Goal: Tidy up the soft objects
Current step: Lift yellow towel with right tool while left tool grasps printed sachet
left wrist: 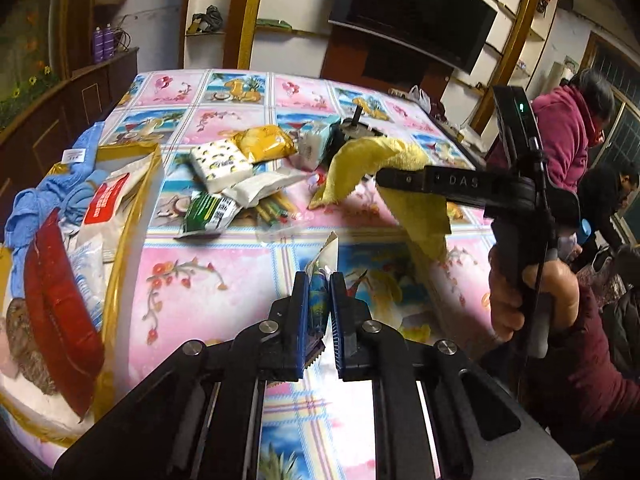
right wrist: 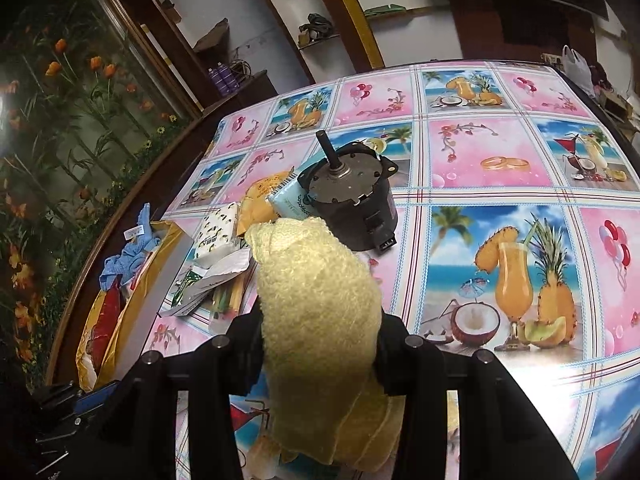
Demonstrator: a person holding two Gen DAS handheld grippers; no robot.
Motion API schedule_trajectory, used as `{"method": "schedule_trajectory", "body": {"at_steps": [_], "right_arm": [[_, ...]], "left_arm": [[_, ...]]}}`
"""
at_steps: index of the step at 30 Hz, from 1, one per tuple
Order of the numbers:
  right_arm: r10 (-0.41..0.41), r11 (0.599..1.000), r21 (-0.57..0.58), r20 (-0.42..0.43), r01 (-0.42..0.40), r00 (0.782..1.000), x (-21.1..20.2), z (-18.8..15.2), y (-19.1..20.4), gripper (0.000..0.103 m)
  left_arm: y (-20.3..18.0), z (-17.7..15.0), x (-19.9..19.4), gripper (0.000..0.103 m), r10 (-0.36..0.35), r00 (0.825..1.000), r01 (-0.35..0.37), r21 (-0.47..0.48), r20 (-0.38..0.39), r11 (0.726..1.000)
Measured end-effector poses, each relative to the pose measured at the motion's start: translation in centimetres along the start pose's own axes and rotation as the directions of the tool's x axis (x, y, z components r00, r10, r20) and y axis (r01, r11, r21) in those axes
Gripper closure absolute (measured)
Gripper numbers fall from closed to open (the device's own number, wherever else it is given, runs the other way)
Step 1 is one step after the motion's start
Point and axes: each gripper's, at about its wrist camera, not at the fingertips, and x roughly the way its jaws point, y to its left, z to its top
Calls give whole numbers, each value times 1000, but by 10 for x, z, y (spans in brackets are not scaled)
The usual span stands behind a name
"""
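Note:
My left gripper (left wrist: 319,300) is shut on a small printed sachet (left wrist: 320,280) and holds it above the table. My right gripper (right wrist: 318,320) is shut on a yellow towel (right wrist: 316,300), which drapes over its fingers and hides them; it also shows in the left wrist view (left wrist: 376,156), held above the table. A gold-edged box (left wrist: 132,208) at the left edge holds a blue cloth (left wrist: 48,196), a red packet (left wrist: 56,312) and white packs.
A pile lies mid-table: lemon-print tissue pack (left wrist: 222,160), yellow pouch (left wrist: 266,140), green-white packet (left wrist: 208,212), white packet (left wrist: 260,186). A black motor (right wrist: 352,200) stands behind it, next to a light blue pack (right wrist: 290,200). People stand at the right (left wrist: 568,128).

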Motion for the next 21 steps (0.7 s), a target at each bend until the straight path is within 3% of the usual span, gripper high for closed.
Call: {"method": "schedule_trajectory", "body": {"at_steps": [3, 7, 9, 12, 15, 21], "right_arm": [[-6, 1000, 1, -12, 6, 1000, 4, -1, -1, 60], [-13, 1000, 19, -28, 14, 1000, 8, -2, -5, 60], [-12, 1000, 22, -30, 13, 999, 8, -3, -6, 60], [-13, 1000, 18, -34, 14, 999, 9, -3, -4, 60], [-13, 1000, 17, -37, 13, 999, 10, -4, -3, 60], [-18, 999, 38, -50, 20, 999, 14, -5, -8, 59]], "left_arm": [[0, -8, 4, 92, 23, 1000, -22, 29, -21, 999], [-7, -23, 16, 72, 60, 996, -53, 102, -68, 993], [-14, -28, 24, 71, 108, 991, -95, 159, -77, 983], [-20, -34, 38, 71, 124, 988, -102, 221, -89, 970], [-25, -33, 44, 71, 201, 978, -174, 305, -60, 936], [-1, -27, 30, 71, 134, 990, -116, 282, -44, 952]]}}
